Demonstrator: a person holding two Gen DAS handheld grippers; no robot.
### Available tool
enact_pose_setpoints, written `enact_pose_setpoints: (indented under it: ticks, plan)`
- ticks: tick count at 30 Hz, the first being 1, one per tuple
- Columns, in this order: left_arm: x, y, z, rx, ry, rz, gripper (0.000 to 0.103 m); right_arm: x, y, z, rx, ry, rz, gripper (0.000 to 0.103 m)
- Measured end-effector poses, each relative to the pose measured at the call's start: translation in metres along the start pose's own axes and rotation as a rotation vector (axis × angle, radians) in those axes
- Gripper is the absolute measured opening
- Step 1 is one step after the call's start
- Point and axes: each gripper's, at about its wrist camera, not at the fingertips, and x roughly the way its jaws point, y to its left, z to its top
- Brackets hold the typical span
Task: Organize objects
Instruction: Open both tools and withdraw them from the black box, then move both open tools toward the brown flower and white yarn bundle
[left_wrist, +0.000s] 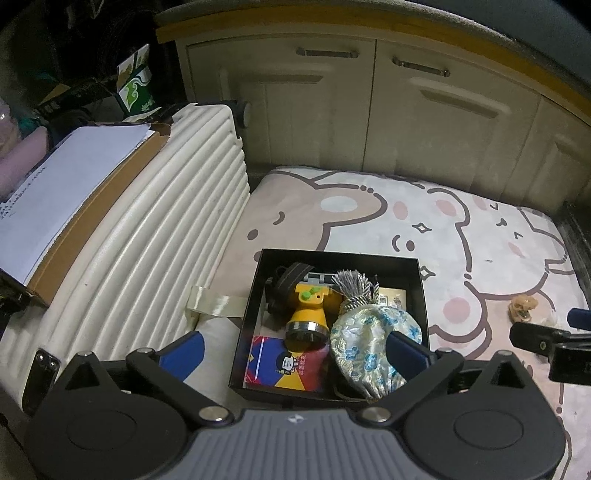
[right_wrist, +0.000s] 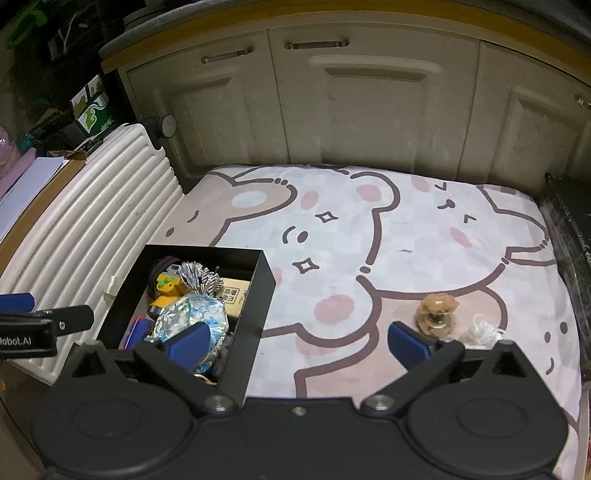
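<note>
Left wrist view. The left gripper (left_wrist: 295, 349) is seen with its blue fingers (left_wrist: 186, 350) spread fully apart and nothing held; it hangs over the near end of a black open box (left_wrist: 423, 295). The box rests on a cartoon-bear mat (left_wrist: 480, 236), beside a ribbed white suitcase (left_wrist: 155, 236). Inside the box are shown a yellow headlamp (left_wrist: 308, 310), a silver-tasselled brocade pouch (left_wrist: 364, 339) and a colourful printed card (left_wrist: 284, 365). One finger is seen in front of the pouch; contact cannot be told. A strip of clear tape (left_wrist: 216, 304) lies between suitcase and box. A cardboard box with papers (left_wrist: 74, 184) sits on the suitcase.

Right wrist view. The right gripper (right_wrist: 297, 343) is likewise shown wide open and empty, above the mat (right_wrist: 406, 236). The black box (right_wrist: 255, 314) is seen at lower left. A small brown flower-shaped ornament (right_wrist: 437, 312) and a white crumpled scrap (right_wrist: 482, 332) lie on the mat near the right finger, well apart from the box. Cabinet doors (right_wrist: 369, 103) close the background.
</note>
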Motion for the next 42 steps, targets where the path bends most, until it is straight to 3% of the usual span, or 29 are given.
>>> enact_pose_setpoints:
  ticks: [11, 42]
  plan:
    - [0.008, -0.024, 0.001, 0.03, 0.01, -0.016, 0.103, -0.006, -0.029, -0.002, 0.04, -0.007, -0.031, 0.103]
    - [0.021, -0.131, 0.0, 0.139, -0.009, -0.154, 0.103, -0.044, -0.149, -0.03, 0.195, -0.029, -0.182, 0.103]
